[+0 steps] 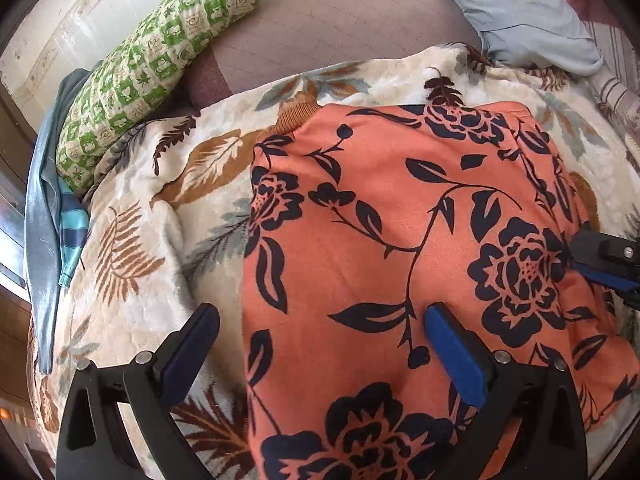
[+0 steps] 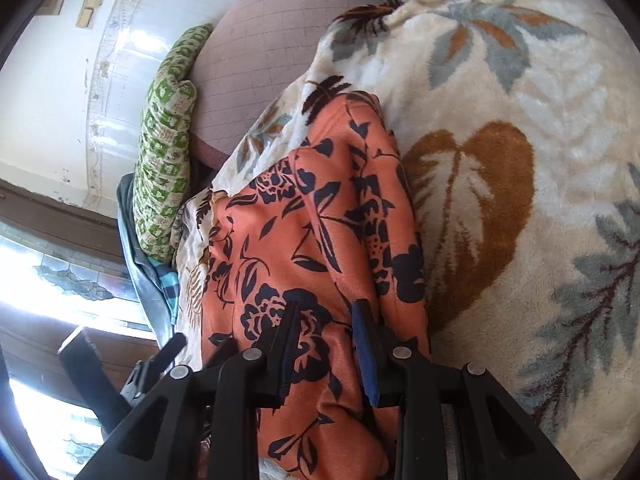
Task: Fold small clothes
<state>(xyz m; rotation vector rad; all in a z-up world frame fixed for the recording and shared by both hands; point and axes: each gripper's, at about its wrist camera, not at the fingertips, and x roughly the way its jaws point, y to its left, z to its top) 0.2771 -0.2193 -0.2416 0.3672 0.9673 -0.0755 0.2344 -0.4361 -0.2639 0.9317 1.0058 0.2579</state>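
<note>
- An orange garment with dark flowers point(image 1: 400, 264) is lying on a leaf-patterned blanket point(image 1: 160, 208) on the bed, filling the centre and lower right of the left wrist view; its left edge is running down the middle of the frame.
- The left tongs point(image 1: 320, 332) are standing spread wide over that left edge, one finger above bare blanket, the other above the fabric, pinching nothing.
- The right tongs point(image 2: 326, 340) are sitting narrowly parted around a raised fold of the garment at the lower centre of the right wrist view; whether the pads are pressing on it I cannot tell.
- Open blanket is stretching to the left of the garment in the left wrist view and across the whole right half of the right wrist view.
- A green checked pillow point(image 1: 160, 60) is lying along the upper left, well apart from the garment, with blue cloth point(image 1: 52, 208) hanging beside it at the left edge.
- A pale blue cloth point(image 1: 528, 16) is bunching at the upper right, near the blanket's far edge.
</note>
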